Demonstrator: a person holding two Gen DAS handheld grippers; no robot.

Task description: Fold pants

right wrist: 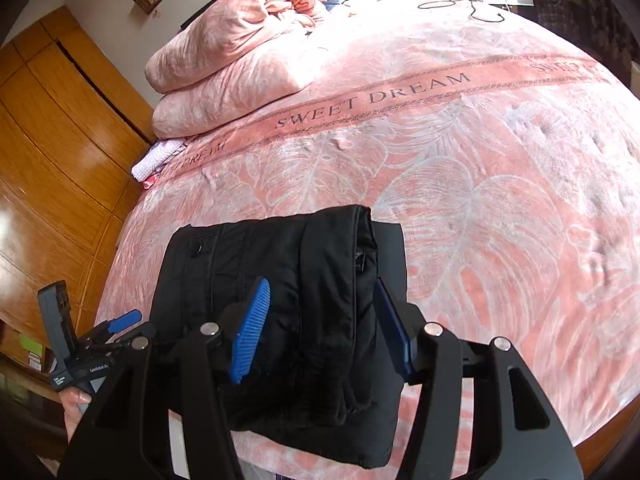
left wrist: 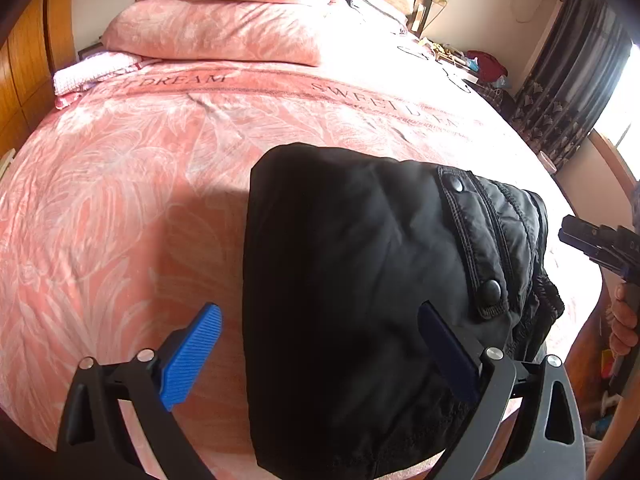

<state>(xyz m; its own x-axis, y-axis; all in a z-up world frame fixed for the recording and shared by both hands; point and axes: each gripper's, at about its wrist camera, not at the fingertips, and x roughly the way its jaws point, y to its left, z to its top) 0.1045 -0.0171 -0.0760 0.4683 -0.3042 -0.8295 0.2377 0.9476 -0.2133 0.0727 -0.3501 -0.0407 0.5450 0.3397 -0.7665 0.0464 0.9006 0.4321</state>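
Note:
Black padded pants [left wrist: 352, 280] lie folded into a thick bundle on the pink bed cover [left wrist: 120, 208], near its front edge; snap buttons show along the waistband. My left gripper [left wrist: 320, 356] hangs open and wide above the bundle's near-left part, one blue pad [left wrist: 192, 360] clear of the cloth. In the right wrist view the pants [right wrist: 224, 272] fill the lower middle. My right gripper [right wrist: 322, 330] stands open astride the bundle's raised folded edge, and its pads do not press on it. The left gripper [right wrist: 128, 330] shows at the lower left, held by a hand.
Folded pink quilts [right wrist: 224, 60] are stacked at the bed's far left, with a small checked cloth [right wrist: 156, 160] beside them. A wooden wardrobe [right wrist: 52, 140] stands to the left. A black cable [right wrist: 480, 8] lies at the far side. Dark curtains [left wrist: 568, 80] hang on the right.

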